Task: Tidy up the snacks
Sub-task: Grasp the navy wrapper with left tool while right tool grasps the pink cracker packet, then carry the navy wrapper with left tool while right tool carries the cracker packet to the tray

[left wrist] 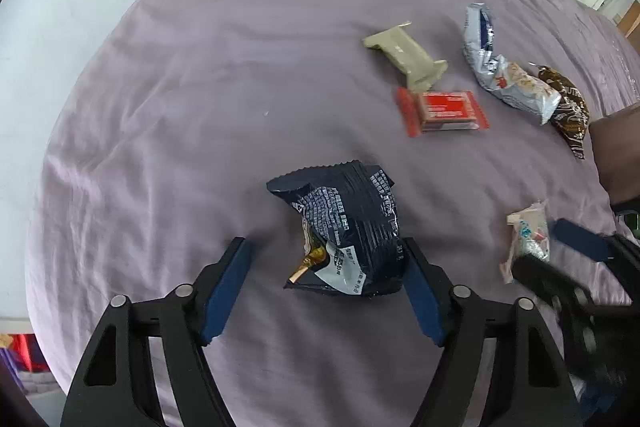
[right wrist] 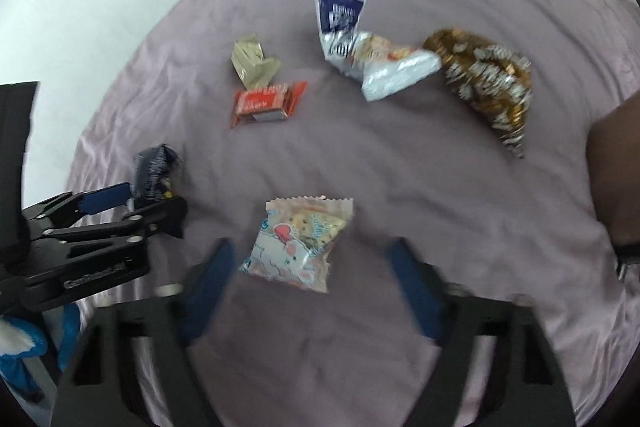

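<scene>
Snack packets lie on a purple bedsheet [left wrist: 200, 75]. My left gripper [left wrist: 326, 247] is open, its blue fingers on either side of a crumpled dark blue packet [left wrist: 348, 227], which also shows in the right wrist view [right wrist: 154, 175]. My right gripper [right wrist: 312, 247] is open around a pink-and-white packet [right wrist: 298, 245], also seen in the left wrist view [left wrist: 528, 239]. Farther off lie a red packet [left wrist: 442, 109], a beige packet [left wrist: 404, 53], a silver-blue packet [left wrist: 504, 67] and a brown packet [left wrist: 568, 107].
A dark brown object [left wrist: 618, 151] stands at the right edge of the sheet. A white wall [left wrist: 60, 7] runs along the left. The left gripper [right wrist: 108, 203] shows at the left of the right wrist view.
</scene>
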Action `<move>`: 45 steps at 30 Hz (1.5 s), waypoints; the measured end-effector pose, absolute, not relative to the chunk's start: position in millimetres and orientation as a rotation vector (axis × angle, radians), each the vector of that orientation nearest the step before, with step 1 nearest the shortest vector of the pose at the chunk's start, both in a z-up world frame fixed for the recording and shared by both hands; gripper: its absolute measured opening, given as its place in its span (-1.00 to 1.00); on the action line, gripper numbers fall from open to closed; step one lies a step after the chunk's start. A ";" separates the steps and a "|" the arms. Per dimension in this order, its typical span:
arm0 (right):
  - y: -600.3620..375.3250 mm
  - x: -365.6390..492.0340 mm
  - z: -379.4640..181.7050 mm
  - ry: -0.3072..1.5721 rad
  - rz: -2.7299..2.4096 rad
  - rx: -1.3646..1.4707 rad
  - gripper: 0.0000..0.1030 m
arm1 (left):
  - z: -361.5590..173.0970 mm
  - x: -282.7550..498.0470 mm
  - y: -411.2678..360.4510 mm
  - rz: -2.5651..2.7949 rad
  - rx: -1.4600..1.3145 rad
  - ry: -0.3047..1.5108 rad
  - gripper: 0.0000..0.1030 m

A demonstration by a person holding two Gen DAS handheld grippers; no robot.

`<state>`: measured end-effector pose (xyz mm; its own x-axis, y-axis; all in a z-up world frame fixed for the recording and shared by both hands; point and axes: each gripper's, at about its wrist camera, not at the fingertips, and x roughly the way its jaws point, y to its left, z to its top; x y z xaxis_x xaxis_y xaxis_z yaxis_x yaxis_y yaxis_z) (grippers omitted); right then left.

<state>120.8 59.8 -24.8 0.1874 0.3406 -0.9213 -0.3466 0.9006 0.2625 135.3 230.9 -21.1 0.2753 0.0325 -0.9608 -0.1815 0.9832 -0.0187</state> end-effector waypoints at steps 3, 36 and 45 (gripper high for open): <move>65.5 122.9 -31.9 1.327 0.472 -0.015 -0.53 | -24.4 139.4 237.0 0.132 -0.146 1.309 0.25; -15.3 95.8 35.0 1.389 0.564 -0.157 -1.00 | 31.7 135.6 183.1 0.100 -0.072 1.320 -0.24; -74.1 64.4 52.0 1.389 0.497 -0.143 -1.00 | 62.1 112.3 104.6 -0.075 0.098 1.299 -0.24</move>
<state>64.4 -74.1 52.0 0.0970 0.2512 -0.9631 -0.4164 0.8891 0.1899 112.3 104.6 62.1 0.2672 -0.0005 -0.9637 0.1111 0.9934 0.0303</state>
